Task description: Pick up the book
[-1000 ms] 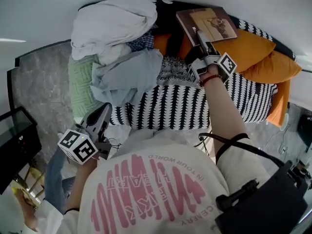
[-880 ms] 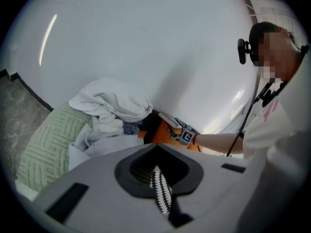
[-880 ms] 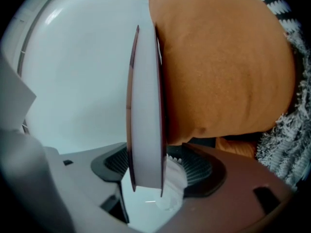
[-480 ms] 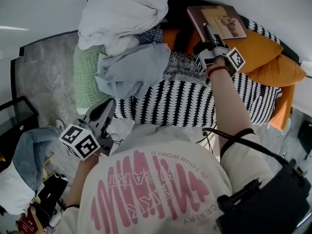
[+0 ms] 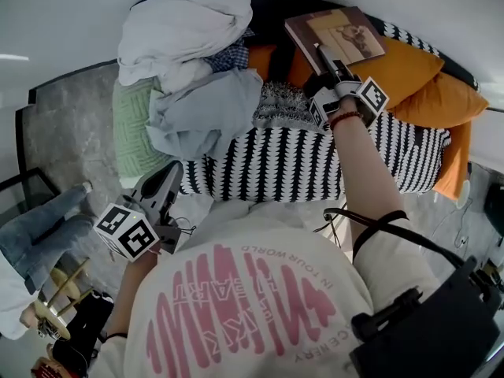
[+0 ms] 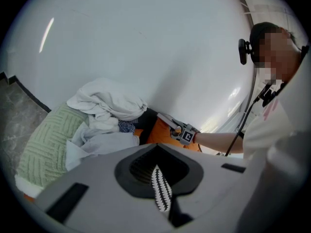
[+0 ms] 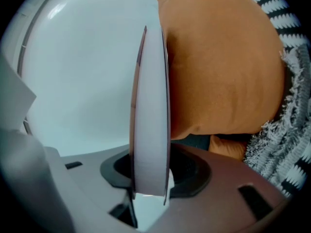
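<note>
Brown book [image 5: 346,34] between right gripper [image 5: 322,52] jaws

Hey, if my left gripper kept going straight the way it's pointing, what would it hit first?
Most likely the black-and-white zigzag-patterned fabric cover just ahead of the left gripper; depth is hard to judge.

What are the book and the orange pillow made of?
The book looks like paper pages in a thin, smooth card cover: a pale page block shows between dark edges. The orange pillow seems soft matte cloth; it bulges and creases.
</note>
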Tool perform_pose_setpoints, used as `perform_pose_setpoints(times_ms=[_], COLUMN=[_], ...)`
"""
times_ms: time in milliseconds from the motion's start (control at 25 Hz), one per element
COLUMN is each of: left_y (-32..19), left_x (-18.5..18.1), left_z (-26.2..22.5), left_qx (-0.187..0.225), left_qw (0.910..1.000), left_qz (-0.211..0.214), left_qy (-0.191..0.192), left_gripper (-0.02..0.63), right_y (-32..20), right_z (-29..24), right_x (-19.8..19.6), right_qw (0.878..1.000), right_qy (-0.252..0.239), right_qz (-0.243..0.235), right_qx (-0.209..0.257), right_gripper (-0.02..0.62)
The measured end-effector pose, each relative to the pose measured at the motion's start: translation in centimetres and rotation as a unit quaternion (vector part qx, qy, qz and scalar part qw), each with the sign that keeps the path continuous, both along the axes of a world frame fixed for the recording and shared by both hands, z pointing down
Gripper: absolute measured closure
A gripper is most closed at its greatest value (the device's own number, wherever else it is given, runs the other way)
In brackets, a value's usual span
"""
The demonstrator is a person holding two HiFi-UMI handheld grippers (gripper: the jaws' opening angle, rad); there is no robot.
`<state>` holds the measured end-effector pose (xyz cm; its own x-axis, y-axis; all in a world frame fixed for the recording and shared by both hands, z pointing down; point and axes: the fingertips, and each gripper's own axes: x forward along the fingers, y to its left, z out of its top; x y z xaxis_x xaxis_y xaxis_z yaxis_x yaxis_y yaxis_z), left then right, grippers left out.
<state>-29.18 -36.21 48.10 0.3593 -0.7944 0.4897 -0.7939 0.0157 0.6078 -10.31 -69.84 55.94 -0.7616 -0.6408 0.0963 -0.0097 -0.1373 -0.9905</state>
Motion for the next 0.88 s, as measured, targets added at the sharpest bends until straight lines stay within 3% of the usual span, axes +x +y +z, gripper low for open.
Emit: perform_pose_setpoints(times_ms=[240,600,880], left_y=[0.3,0.1,0.2], left_x=[2.3,5.3,9.8], left_z=[-0.5,-2.0,-4.2], left_qx=[0.015,0.041,0.078], left_qw=[0.9996,0.9974,0.9904], left_qz=[0.025,0.059,0.114], left_qy=[0.0,0.001,0.004], left_gripper=[0.6,0.6,0.6], right_y=[2.4,10.2,17.8], right_z=[-1.3,-3.2,-5.4], right_x=[1.9,4.5,8.9], right_qw=[1.0,0.99,0.991], right_qy=[0.008,0.049,0.035], right_qz=[-0.018,-0.11,-0.1], right_qx=[0.018,0.07,0.08], right_gripper=[0.433,0.431,0.431])
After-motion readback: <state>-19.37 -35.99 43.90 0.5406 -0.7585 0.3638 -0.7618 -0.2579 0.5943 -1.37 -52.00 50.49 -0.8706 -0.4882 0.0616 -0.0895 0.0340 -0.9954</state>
